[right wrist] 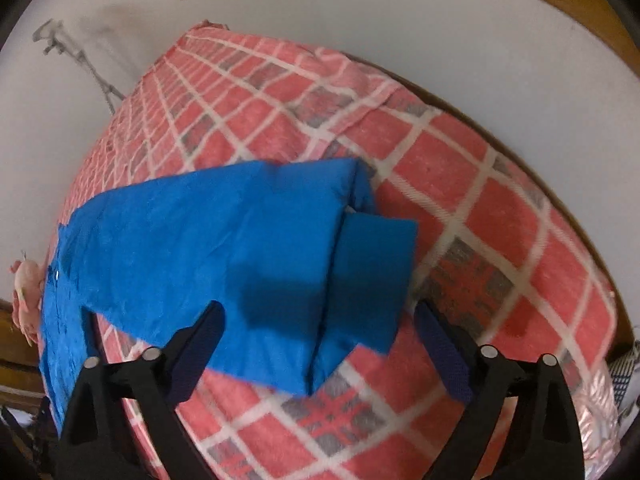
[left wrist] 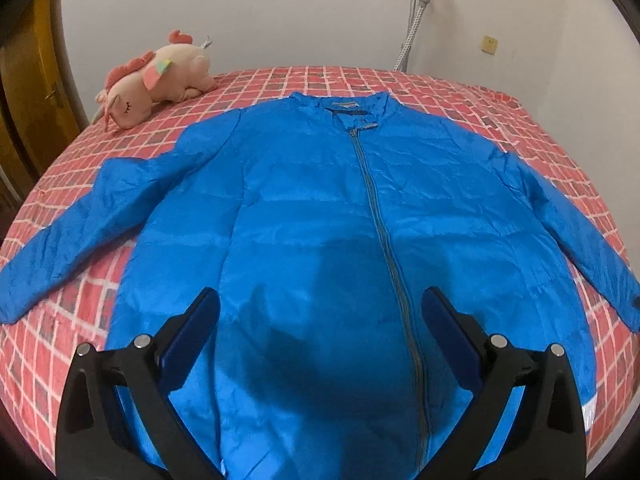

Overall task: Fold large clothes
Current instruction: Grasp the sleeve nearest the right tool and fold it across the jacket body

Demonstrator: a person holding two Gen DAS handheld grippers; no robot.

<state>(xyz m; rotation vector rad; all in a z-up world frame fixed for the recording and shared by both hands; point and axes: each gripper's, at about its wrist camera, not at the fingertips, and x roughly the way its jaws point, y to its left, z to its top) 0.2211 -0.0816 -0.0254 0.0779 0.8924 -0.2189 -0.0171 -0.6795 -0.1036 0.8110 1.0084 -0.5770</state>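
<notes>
A large blue zip-up jacket (left wrist: 320, 208) lies flat and face up on the bed, collar at the far side, zipper (left wrist: 376, 208) closed, both sleeves spread out to the sides. My left gripper (left wrist: 320, 300) is open and empty, hovering above the jacket's lower front near the hem. In the right wrist view one sleeve (right wrist: 224, 248) stretches across the bed, its cuff (right wrist: 372, 276) toward me. My right gripper (right wrist: 318, 316) is open and empty, just above the cuff end, with its fingers on either side of it.
The bed is covered by a red, white and grey checked blanket (left wrist: 420, 84). A pink plush toy (left wrist: 156, 80) lies at the far left corner. A white wall, a hose (left wrist: 412, 20) and a wooden door (left wrist: 28, 80) stand behind the bed.
</notes>
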